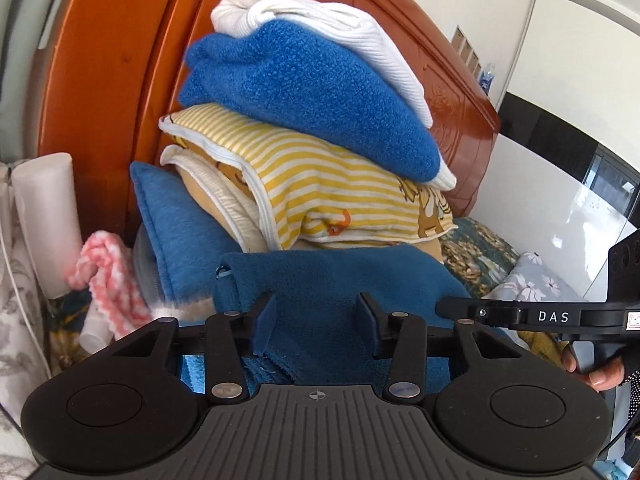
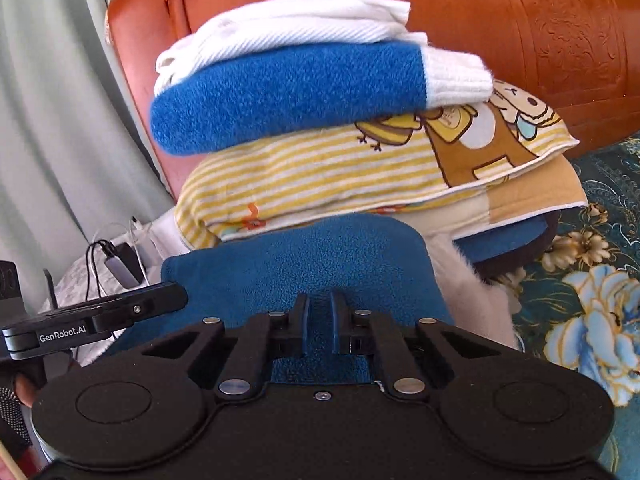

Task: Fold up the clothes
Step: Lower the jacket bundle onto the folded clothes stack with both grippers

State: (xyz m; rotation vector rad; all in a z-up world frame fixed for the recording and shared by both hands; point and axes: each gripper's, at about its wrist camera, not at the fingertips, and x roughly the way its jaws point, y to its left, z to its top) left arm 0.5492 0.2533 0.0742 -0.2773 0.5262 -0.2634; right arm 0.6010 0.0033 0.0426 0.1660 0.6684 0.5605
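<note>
Nearest in the left wrist view, the left gripper has its jaws partly spread, with a fold of dark blue fleece garment lying between them. Whether the pads truly press on the cloth cannot be told, since they stand wider than the fold that shows between them.

In the right wrist view, the right gripper has its jaws pressed nearly together, pinching a thin edge of the same fleece garment. The two grippers sit side by side, each holding one part of the garment's near edge. At the frame's edge, a hand grips the right tool's handle.

Just behind the fleece stands a stack of folded clothes. From bottom to top: a blue piece, a yellow striped garment with cartoon animals printed on it, a bright blue fleece, and a white ribbed knit on top. The stack leans slightly and rests against an orange-brown wooden headboard.

To the left of the stack lie a pink and white knitted item and a white cylinder. The bed is covered by a dark floral bedspread.

Judging from this, several pieces are already folded and stacked. The dark blue fleece is the piece in hand, and its fold appears partway done.
</note>
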